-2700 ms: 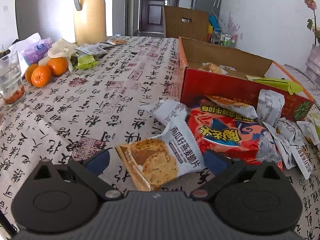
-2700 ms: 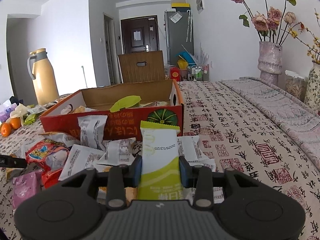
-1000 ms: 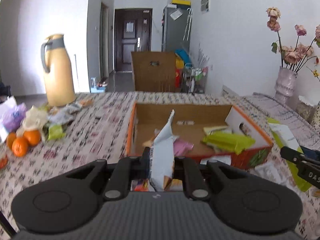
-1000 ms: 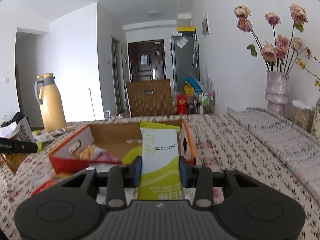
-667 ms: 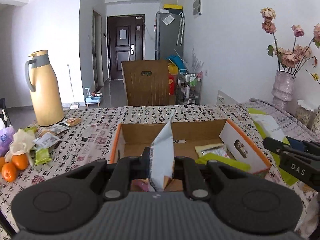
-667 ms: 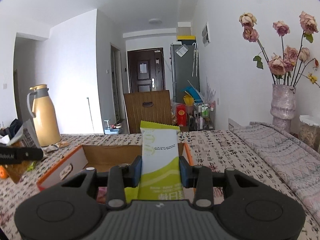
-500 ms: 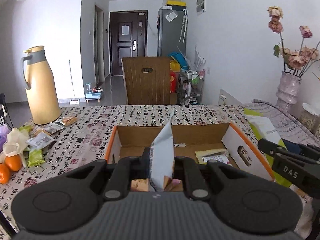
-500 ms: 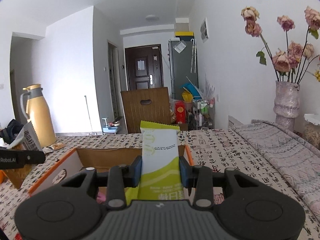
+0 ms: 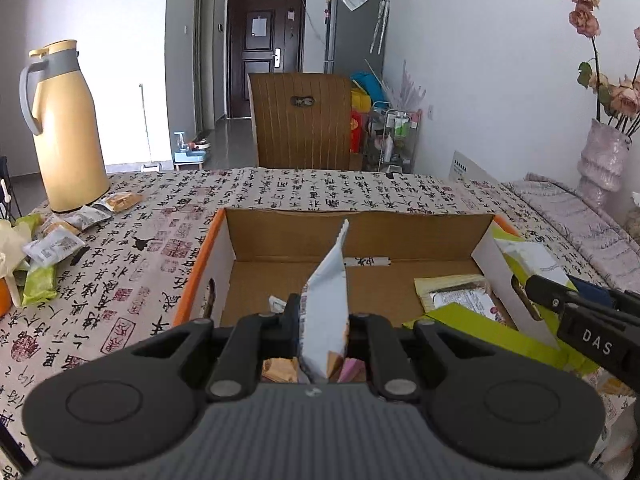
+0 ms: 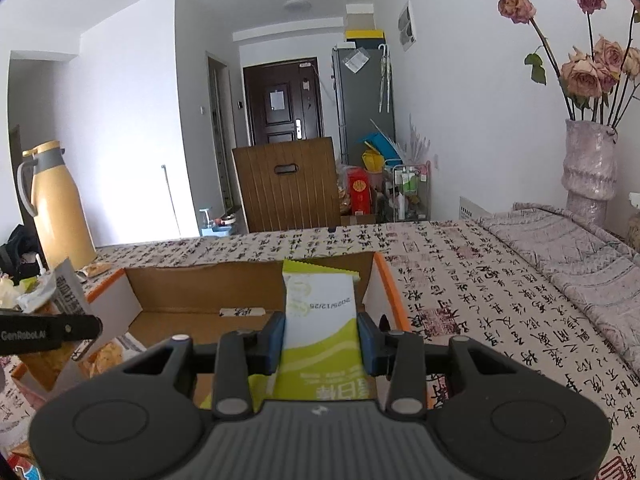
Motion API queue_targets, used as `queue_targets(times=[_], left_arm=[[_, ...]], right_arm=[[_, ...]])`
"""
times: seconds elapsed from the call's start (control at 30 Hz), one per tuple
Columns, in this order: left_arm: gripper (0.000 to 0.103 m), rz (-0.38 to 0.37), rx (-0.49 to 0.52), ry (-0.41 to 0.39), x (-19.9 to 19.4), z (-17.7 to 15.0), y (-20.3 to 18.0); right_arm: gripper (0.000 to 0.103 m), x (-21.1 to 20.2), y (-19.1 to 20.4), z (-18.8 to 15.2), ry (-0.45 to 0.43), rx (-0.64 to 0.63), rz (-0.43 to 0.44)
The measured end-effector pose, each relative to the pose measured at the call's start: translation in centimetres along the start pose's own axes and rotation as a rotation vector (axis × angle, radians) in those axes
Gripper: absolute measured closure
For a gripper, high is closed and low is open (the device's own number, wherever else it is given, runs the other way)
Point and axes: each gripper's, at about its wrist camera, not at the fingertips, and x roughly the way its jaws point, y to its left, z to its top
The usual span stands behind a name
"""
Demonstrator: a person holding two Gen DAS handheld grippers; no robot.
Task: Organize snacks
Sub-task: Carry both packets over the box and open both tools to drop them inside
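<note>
My left gripper (image 9: 323, 322) is clamped on a white cookie packet (image 9: 326, 312) and my right gripper (image 10: 320, 338) on a green-and-white snack bar (image 10: 320, 332), both poised over the open cardboard box (image 9: 360, 236), whose far half of the floor is bare with room between its orange-edged walls. Against a second ago, the box's near rim has slid beneath both cameras, and the loose snacks on the tablecloth (image 9: 132, 264) in front of it are gone from view.

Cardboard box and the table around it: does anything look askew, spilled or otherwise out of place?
Nothing is spilled or damaged. The cardboard box sits upright and open with packets lying loose inside. The only stray items are a few snack packets scattered on the tablecloth beside the yellow thermos jug, away from the box.
</note>
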Motion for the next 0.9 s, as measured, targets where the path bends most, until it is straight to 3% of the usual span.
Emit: queue_targets(times=[0.07, 0.1, 0.17, 0.2, 0.23, 0.27, 0.33, 0.47, 0.9], left_arm=[[0.087, -0.002, 0.005, -0.006, -0.3, -0.2, -0.3], [0.082, 0.003, 0.006, -0.013, -0.4, -0.2, -0.3], [0.06, 0.008, 0.005, -0.025, -0.7, -0.3, -0.3], [0.042, 0.015, 0.001, -0.033, -0.8, -0.3, -0.3], [0.026, 0.023, -0.001, -0.045, -1.0, -0.3, -0.3], [0.019, 0.031, -0.004, -0.057, -1.2, -0.3, -0.3], [0.0, 0.045, -0.015, -0.081, -1.7, -0.3, -0.2], [0.0, 0.048, -0.05, -0.086, -1.9, 0.0, 0.4], [0.0, 0.04, -0.062, -0.101, -3.3, 0.2, 0.3]], right_arm=[[0.065, 0.1, -0.1, -0.1, 0.009, 0.005, -0.001], [0.065, 0.1, -0.1, -0.1, 0.011, 0.007, -0.003], [0.063, 0.0, -0.3, -0.1, 0.008, 0.015, 0.001], [0.061, -0.1, -0.3, -0.1, 0.003, 0.017, 0.001], [0.05, -0.3, -0.3, -0.1, -0.001, 0.02, 0.004], [0.036, -0.4, -0.4, -0.1, -0.007, 0.025, 0.006], [0.022, -0.8, -0.5, -0.1, -0.025, 0.034, 0.005], [0.0, -1.5, -0.8, 0.0, -0.049, 0.06, 0.014], [0.0, -3.1, -1.0, 0.4, -0.093, 0.073, 0.016]])
